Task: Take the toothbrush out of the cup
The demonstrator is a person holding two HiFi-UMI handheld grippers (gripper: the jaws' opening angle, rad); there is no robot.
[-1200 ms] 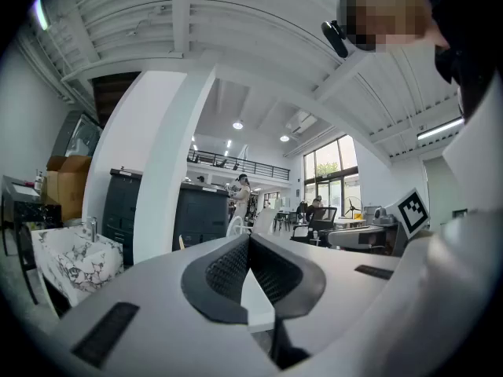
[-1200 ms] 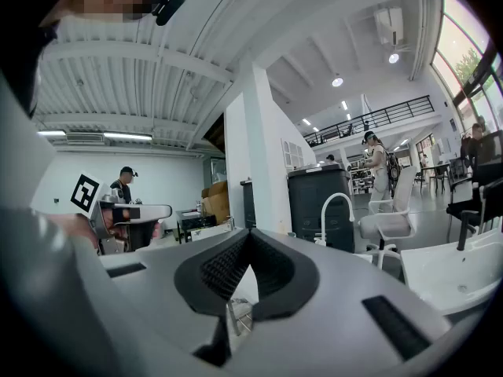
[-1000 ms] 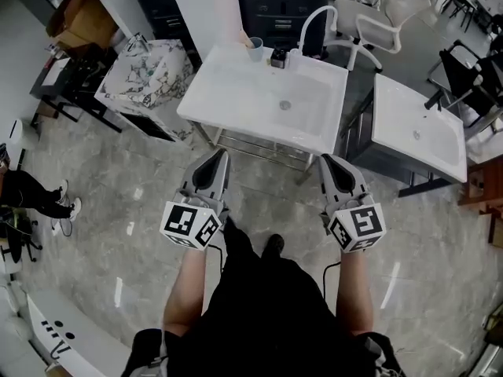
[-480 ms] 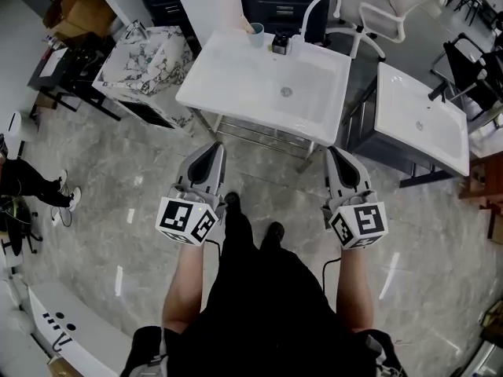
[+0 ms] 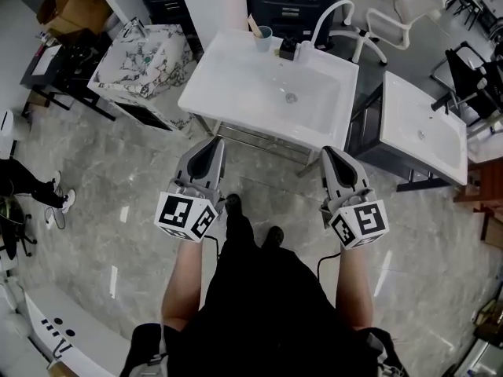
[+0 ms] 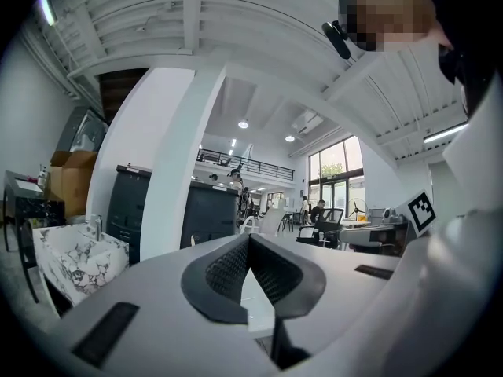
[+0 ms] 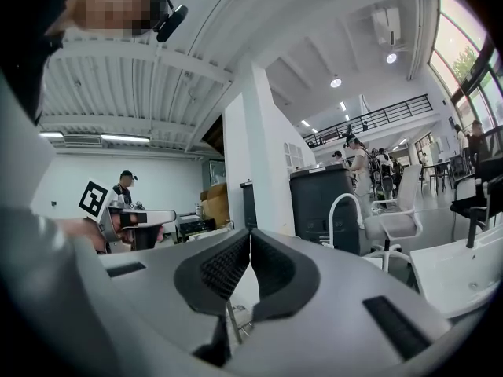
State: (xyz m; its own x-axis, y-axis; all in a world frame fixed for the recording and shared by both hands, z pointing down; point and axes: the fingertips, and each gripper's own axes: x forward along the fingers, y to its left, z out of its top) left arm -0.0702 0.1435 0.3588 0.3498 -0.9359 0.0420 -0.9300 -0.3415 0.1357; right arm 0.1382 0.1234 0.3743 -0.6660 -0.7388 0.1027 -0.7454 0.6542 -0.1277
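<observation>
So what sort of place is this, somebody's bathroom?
Probably not: it looks like a big open office or test lab. A white washbasin stands on a bare frame beside a second basin, white office chairs sit behind them, and a railed upper gallery shows beyond.

toothbrush (image 5: 253,24) tiny, lower end inside cup (image 5: 264,37)

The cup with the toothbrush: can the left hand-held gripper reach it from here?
Probably not yet: the left hand-held gripper, jaws shut, hangs short of the sink front edge; the cup stands at its far rim.
</observation>
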